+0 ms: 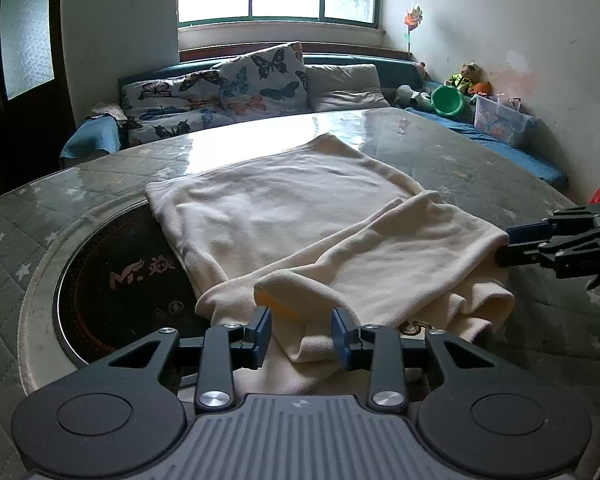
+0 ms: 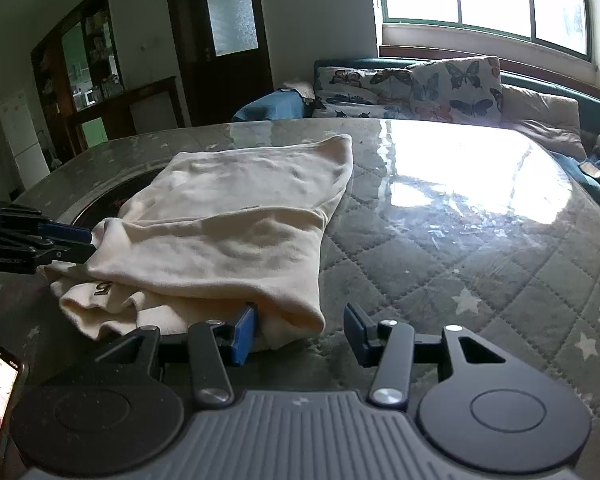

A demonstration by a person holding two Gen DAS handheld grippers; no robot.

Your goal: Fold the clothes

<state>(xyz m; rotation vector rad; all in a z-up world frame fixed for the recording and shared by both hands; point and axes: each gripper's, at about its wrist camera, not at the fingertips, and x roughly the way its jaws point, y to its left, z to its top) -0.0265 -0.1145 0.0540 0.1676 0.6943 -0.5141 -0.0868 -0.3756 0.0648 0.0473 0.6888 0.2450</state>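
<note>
Cloth: a cream-coloured, soft knit garment (image 1: pixel 300 216) lies partly folded on the grey quilted, star-printed counter (image 1: pixel 480 168) under clear glossy film, its left edge overlapping a round black inset hob (image 1: pixel 112 280). The left gripper (image 1: pixel 301 334) stands with its blue pads spread, a bunched fold of the garment lying between them, not pinched. The right gripper (image 2: pixel 300 330) is likewise spread, its left pad touching the garment's near corner, its right pad over bare counter.
</note>
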